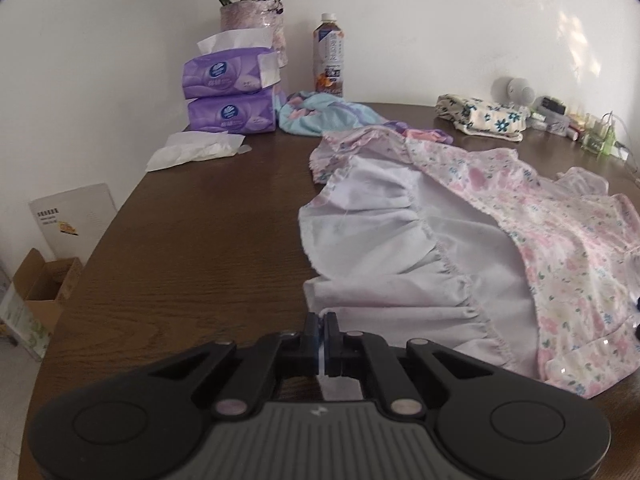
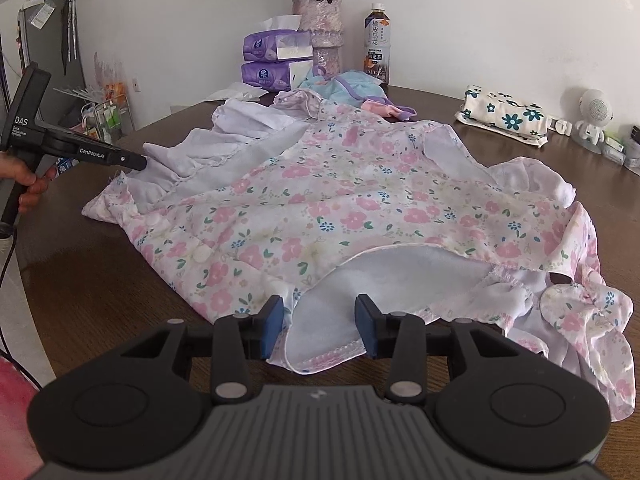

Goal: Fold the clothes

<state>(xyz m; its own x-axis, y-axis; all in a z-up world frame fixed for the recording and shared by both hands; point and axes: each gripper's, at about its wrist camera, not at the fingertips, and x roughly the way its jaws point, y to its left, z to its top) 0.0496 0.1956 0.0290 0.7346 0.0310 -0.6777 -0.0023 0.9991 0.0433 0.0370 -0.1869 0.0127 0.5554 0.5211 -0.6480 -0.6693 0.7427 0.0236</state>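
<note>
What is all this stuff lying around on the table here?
floral dress: one, pink flowers on white with a pale lining, spread across the table's middle
blue garment: one, light blue and purple, crumpled behind the dress
folded floral cloth: one, cream with dark blue flowers, far right
tissue packs: two, purple, stacked at the far left by the wall
loose tissue: white, in front of the packs
vase: one, pinkish, holding faded roses, by the wall
tea bottle: one, dark drink, right of the vase
small figure: one, white, far right
table: one, dark wood
left gripper: black, shut on the dress's lining edge
right gripper: black, open, at the dress's near edge
</note>
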